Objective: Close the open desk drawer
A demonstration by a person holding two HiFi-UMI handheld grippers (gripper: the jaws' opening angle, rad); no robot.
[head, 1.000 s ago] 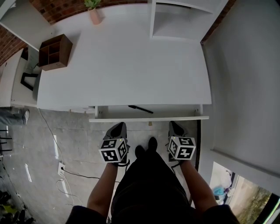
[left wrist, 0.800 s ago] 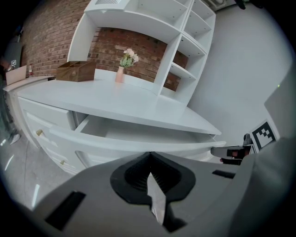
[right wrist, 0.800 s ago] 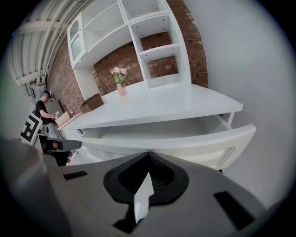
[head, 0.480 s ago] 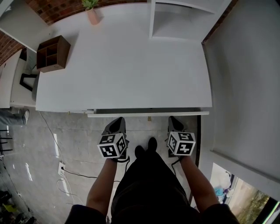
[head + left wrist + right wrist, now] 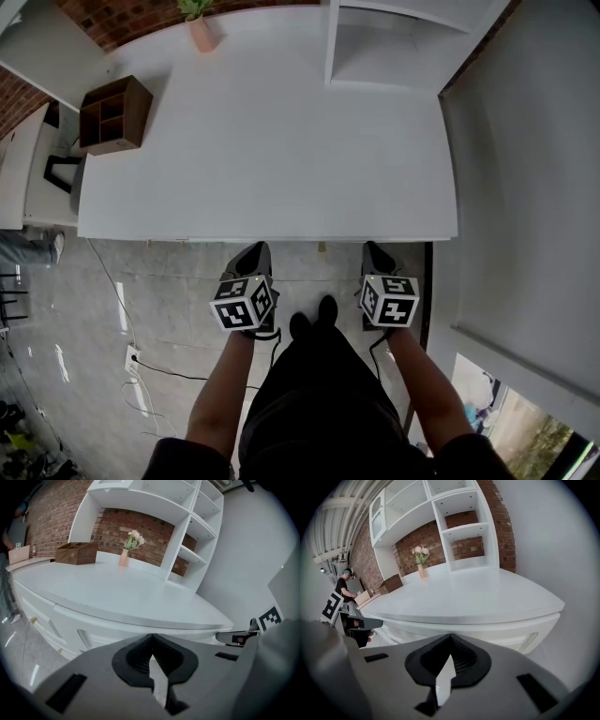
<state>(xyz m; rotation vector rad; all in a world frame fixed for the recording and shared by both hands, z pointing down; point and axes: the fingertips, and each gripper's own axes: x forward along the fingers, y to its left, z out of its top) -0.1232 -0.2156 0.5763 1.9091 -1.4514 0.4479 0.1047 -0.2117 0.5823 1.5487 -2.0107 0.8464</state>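
I hold both grippers side by side at the near edge of the white worktop (image 5: 262,141), with my forearms reaching forward from my body and roughly parallel. The left forearm (image 5: 220,394) angles slightly inward and the right forearm (image 5: 422,394) mirrors it. The left gripper (image 5: 253,251) points straight at the front of the desk, its marker cube (image 5: 244,302) facing up towards me. Its jaws are pressed together at the tips with nothing between them. The right gripper (image 5: 375,248) sits level with it, well apart to the right, also clenched on nothing.

The desk drawer (image 5: 487,630) is pushed in, its white front flush beneath the worktop's edge. Both grippers' tips are just at that front, though I cannot tell whether they touch it.

A brown wooden organiser box (image 5: 115,112) stands at the worktop's far left, with a pink vase of flowers (image 5: 200,28) at the back and a white shelf unit (image 5: 389,42) at the back right.
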